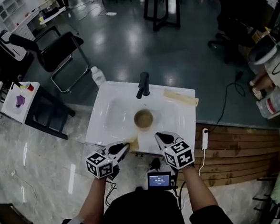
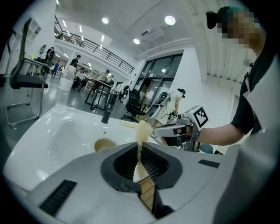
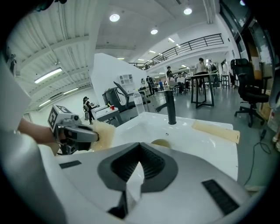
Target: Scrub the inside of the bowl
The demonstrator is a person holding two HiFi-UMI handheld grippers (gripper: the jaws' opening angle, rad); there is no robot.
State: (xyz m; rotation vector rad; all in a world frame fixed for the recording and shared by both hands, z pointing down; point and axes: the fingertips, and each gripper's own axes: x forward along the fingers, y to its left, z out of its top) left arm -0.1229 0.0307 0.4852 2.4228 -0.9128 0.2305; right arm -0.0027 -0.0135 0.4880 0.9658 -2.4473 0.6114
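A tan bowl (image 1: 143, 118) stands upright in the basin of the white sink (image 1: 107, 117), just in front of the black faucet (image 1: 143, 85). My left gripper (image 1: 126, 146) hovers over the sink's near rim, shut on a yellow sponge (image 1: 133, 143). In the left gripper view the sponge (image 2: 141, 130) sticks up from between the closed jaws, with the bowl (image 2: 104, 144) beyond it. My right gripper (image 1: 159, 137) is level with the left one, right of the bowl, shut with nothing in it. Its own view shows the bowl's rim (image 3: 162, 142) and the left gripper (image 3: 78, 133) with the sponge (image 3: 103, 132).
A clear plastic bottle (image 1: 97, 76) stands at the sink's far left corner. A tan board (image 1: 181, 97) lies along the right rim. A black chair (image 1: 59, 51) and a small white table (image 1: 18, 101) are to the left on the floor.
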